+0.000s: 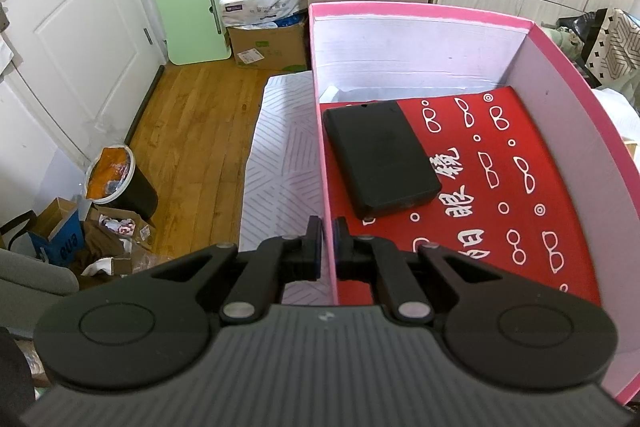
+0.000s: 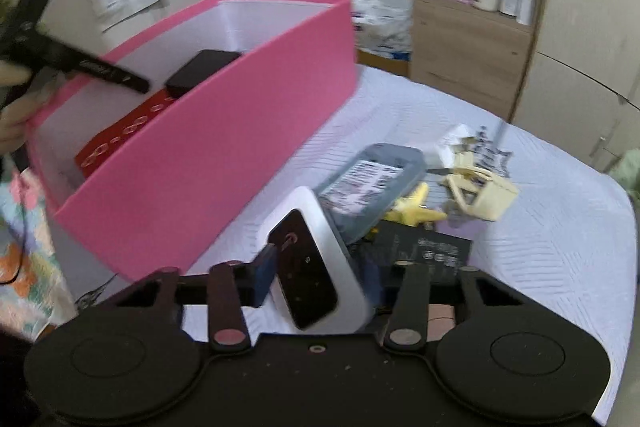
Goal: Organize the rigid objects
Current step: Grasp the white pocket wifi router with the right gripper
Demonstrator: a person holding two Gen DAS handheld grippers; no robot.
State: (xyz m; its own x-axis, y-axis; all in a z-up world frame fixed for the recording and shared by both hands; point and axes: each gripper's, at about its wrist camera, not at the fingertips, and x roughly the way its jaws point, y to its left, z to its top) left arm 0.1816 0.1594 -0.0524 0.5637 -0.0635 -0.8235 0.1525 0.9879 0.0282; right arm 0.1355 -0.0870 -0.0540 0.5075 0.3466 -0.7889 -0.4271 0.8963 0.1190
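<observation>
- The left hand-held gripper (image 1: 325, 241) is clamped on the near-left wall of the pink box (image 1: 420, 11), one finger outside the wall and one inside, its jaws all but closed with only the thin wall between them; in the right wrist view this same gripper (image 2: 136, 85) reaches in over the box's left rim, a hand partly visible behind it.
- The pink box (image 2: 224, 131) stands on a bed covered in a white patterned quilt (image 2: 540, 247); inside it lies a red case printed with white spectacles (image 1: 500, 187), and a black rectangular box (image 1: 380, 159) rests on the case's left part, towards the box's left wall.
- The right hand-held gripper (image 2: 316, 267) has a white device with a glossy black face (image 2: 308, 267) between its fingers, tilted; the blue left pad (image 2: 266, 267) touches its left edge, while the right finger is hidden behind the device, so a full grip cannot be confirmed; the jaws stand at a middling width.
- Just beyond this gripper, on the quilt to the right of the pink box, lies a pile: a grey pouch with a printed label (image 2: 372, 179), yellow pieces (image 2: 416, 211), a cream-coloured block (image 2: 492, 199) and a flat black card with small print (image 2: 432, 247).
</observation>
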